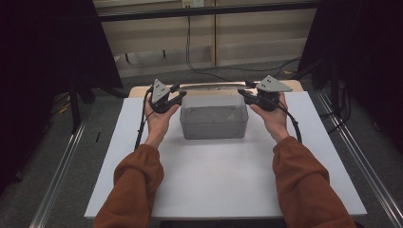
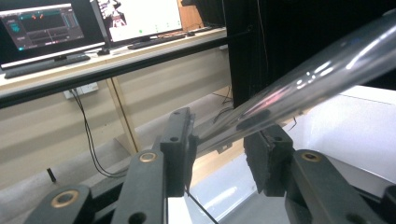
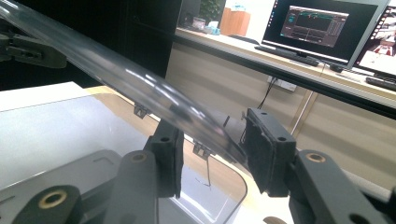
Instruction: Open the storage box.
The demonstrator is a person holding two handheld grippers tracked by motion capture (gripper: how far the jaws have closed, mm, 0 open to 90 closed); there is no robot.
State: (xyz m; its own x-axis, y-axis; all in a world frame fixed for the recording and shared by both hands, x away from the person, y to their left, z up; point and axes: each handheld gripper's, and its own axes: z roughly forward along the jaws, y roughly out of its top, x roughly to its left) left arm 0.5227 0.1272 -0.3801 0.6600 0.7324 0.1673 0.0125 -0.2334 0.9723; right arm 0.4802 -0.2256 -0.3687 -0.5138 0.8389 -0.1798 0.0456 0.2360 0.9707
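Observation:
A clear plastic lid (image 1: 211, 86) hangs tilted above the far edge of a clear open box (image 1: 214, 118) that stands on a white board (image 1: 214, 180). My left gripper (image 1: 175, 96) is shut on the lid's left end, and my right gripper (image 1: 243, 93) is shut on its right end. In the left gripper view the lid (image 2: 327, 70) runs slantwise between the jaws of the left gripper (image 2: 219, 135) and touches both pads. In the right gripper view the lid (image 3: 116, 74) lies pinched between the pads of the right gripper (image 3: 210, 135), with the box rim (image 3: 243, 186) below.
A long desk with monitors (image 2: 135, 18) and a keyboard stands beyond the table. Cables (image 1: 190, 52) hang down to the floor behind it. Black curtains (image 1: 47, 47) flank both sides, and metal rails (image 1: 62, 166) run along the floor left and right of the board.

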